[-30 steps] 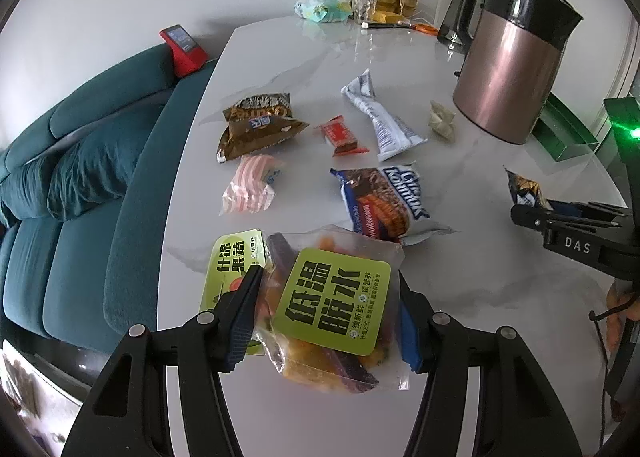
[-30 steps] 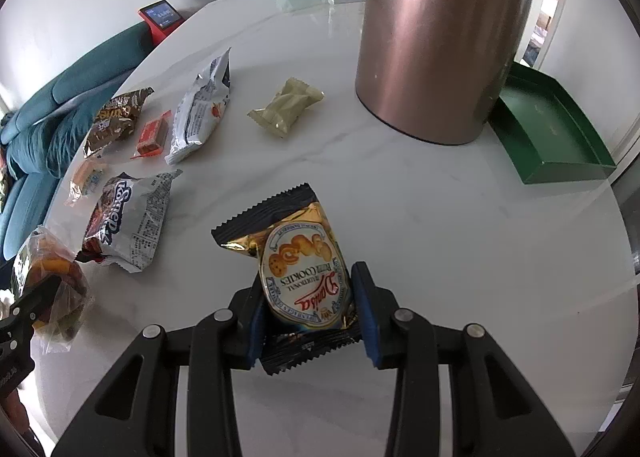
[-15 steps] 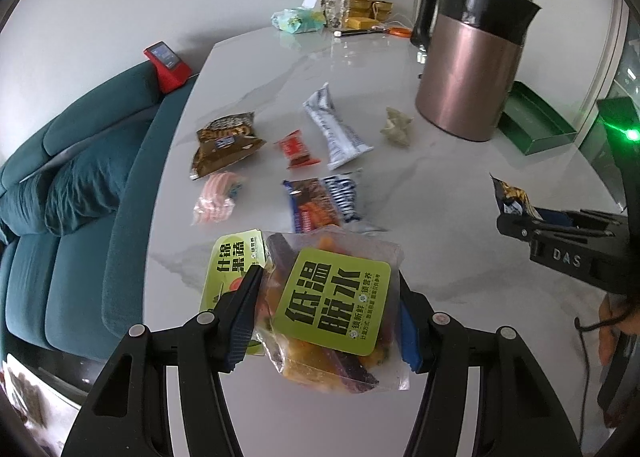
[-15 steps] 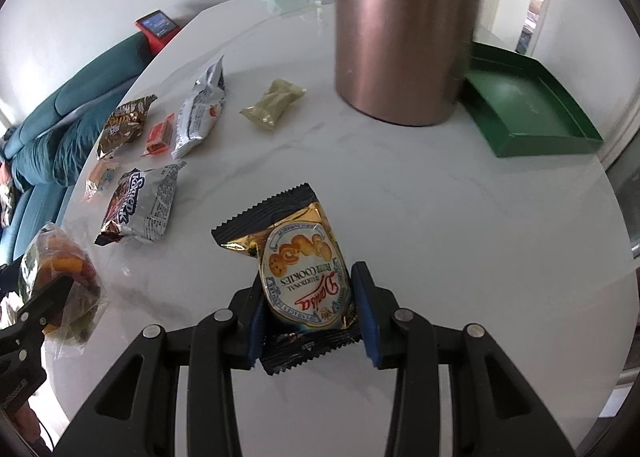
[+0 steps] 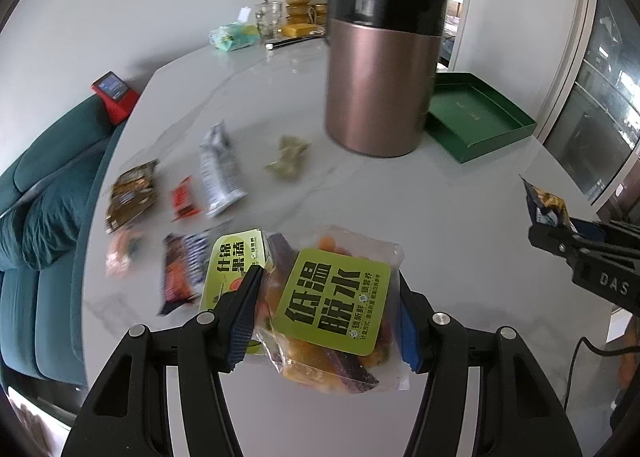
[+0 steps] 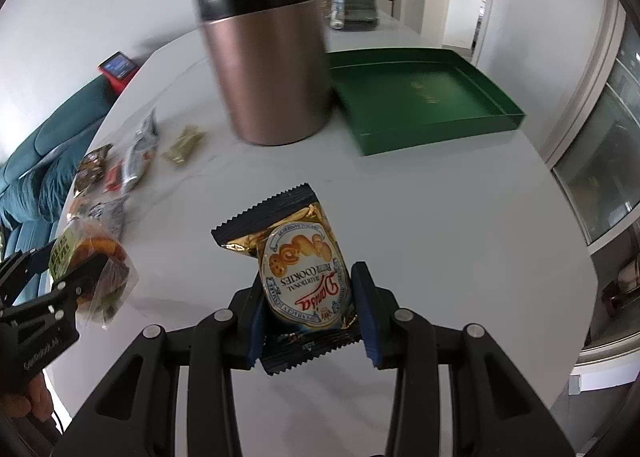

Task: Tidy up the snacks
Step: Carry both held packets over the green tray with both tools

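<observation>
We have a packet in each gripper. The left gripper (image 5: 328, 321) is partly open, its pads pressed on both sides of a clear fruit bag (image 5: 332, 313) with a green label, with a second green packet (image 5: 234, 269) sitting against the left finger; whether that one is gripped too we cannot tell. The right gripper (image 6: 310, 311) is nearly closed, pinching a cookie pack (image 6: 298, 273) that stands up between the fingers, clear of the table (image 6: 440, 225).

We judge the task barely begun. The green tray (image 6: 420, 97), ahead and right of the right fingers, looks empty, and it seems the likely place for the snacks, though nothing in view confirms that. Two packets are lifted and none is placed. Left on the table, ahead and left of the left fingers, are a brown pack (image 5: 132, 197), a small red one (image 5: 184, 201), a silver one (image 5: 220, 173), a pink one (image 5: 122, 253), a dark one (image 5: 180, 273) just beside the left finger, and a pale crumpled packet (image 5: 290, 157) near the canister (image 5: 380, 77).

Those loose packets are blurred, so their labels cannot be read. The canister hides part of the tray's near corner in the left view. The far clutter beyond the canister is too small to name, and only a bit of a hand (image 6: 38, 405) shows at the edge.
</observation>
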Demonstrator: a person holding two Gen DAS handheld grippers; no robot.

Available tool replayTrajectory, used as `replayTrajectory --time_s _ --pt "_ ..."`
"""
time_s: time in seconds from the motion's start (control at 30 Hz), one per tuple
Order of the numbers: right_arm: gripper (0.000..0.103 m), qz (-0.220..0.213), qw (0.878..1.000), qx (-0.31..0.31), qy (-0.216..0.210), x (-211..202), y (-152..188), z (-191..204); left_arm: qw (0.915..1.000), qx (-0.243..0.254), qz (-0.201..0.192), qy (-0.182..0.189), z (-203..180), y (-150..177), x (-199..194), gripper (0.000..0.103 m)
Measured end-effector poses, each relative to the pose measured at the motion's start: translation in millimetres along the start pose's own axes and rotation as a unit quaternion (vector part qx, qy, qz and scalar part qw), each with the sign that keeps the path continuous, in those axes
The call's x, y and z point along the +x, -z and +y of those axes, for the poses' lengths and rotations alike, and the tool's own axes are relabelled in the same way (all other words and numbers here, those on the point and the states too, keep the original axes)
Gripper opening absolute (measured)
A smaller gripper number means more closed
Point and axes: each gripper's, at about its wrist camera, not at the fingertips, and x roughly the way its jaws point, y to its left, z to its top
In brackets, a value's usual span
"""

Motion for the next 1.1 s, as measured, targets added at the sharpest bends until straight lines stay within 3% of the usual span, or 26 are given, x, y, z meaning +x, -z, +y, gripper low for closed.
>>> replayTrajectory --time_s 0.23,0.43,0.6,0.8,0.93,1.1 --pt "0.005 0.000 1.000 -0.004 -0.011 4 -35 -90 0.9998 -0.016 -0.002 -0.011 -69 -42 16 0.054" --pt "0.005 -0.006 0.999 -0.016 -0.032 18 -82 -169 0.9991 -0.027 -0.005 -0.033 -146 -91 38 0.054" --pt "0.005 -0.005 0.999 -0.036 -0.029 39 -124 -218 0.9984 -0.044 -0.023 -0.027 -191 -130 56 0.054" --pt "0.005 -0.007 0.997 -0.065 -0.033 62 -169 -246 0.9961 -0.076 -0.029 -0.033 -219 -172 81 0.054" --pt "0.005 -0.007 0.996 -0.075 -0.046 79 -201 -249 0.9926 -0.113 -0.021 -0.040 -224 -195 104 0.054" --pt "0.005 0.000 0.994 -0.091 -0.056 109 -234 -246 0.9911 -0.115 -0.009 -0.065 -228 -209 137 0.054"
